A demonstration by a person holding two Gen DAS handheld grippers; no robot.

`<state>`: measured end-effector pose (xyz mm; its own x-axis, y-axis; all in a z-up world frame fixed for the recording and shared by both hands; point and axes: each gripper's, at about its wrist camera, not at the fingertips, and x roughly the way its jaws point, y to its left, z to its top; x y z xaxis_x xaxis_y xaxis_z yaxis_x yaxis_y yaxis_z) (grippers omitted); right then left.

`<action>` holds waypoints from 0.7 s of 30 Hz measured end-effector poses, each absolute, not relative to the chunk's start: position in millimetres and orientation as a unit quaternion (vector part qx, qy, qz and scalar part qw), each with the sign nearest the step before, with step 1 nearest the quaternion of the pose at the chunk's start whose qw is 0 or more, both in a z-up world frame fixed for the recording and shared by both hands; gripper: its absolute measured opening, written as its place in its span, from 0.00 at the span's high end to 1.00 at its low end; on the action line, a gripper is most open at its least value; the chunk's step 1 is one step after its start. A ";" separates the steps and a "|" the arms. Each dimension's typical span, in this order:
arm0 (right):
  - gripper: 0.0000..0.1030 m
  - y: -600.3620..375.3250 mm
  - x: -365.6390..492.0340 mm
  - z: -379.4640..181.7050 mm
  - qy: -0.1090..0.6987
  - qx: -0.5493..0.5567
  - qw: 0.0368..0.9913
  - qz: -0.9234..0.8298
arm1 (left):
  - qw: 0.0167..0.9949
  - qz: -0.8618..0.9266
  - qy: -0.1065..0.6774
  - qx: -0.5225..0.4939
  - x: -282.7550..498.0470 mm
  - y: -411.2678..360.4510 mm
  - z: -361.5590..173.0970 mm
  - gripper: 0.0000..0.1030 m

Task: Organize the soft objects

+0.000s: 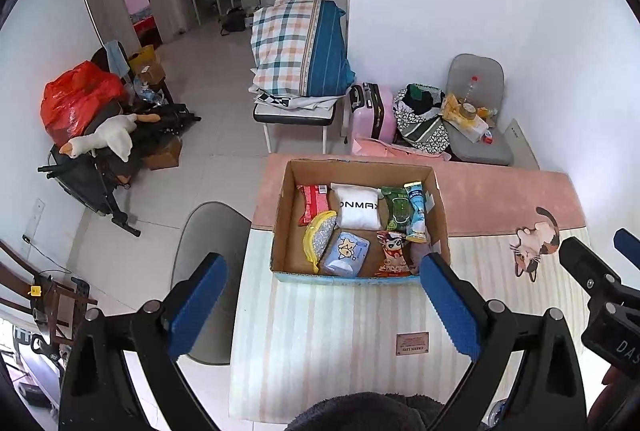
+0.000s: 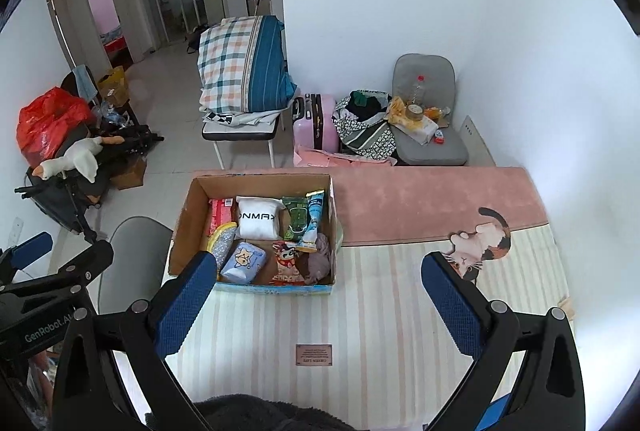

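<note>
An open cardboard box (image 1: 280,215) stands on a striped mat (image 1: 340,335) on the table. It holds several soft items: a white pouch (image 1: 357,209), a blue tissue pack (image 1: 346,254), a yellow-rimmed mesh bag (image 1: 320,235), snack packets (image 1: 394,257) and a grey-purple cloth (image 2: 318,259). The box also shows in the right wrist view (image 2: 188,219). My left gripper (image 1: 324,305) is open and empty, above the mat just in front of the box. My right gripper (image 2: 320,305) is open and empty, right of the box's near edge.
A pink strip (image 2: 420,203) with a cat picture (image 2: 480,243) lies beyond the mat. A grey chair (image 1: 212,251) stands left of the table. A chair with a plaid pillow (image 1: 300,51), a pink suitcase (image 1: 370,111) and bags stand behind.
</note>
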<state>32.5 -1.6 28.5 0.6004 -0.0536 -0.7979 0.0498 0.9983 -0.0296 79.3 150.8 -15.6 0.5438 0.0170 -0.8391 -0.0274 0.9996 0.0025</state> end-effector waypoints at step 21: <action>0.00 -5.5 23.8 32.2 0.436 -0.011 0.899 -0.035 | 0.885 0.016 0.466 -0.006 73.5 151.0 -10.1 0.04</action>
<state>23.8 -5.5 32.2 0.6165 -0.0723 -0.7840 0.0538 0.9973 -0.0496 73.5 151.0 -10.1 0.5648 0.0220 -0.8249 -0.0341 0.9994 0.0033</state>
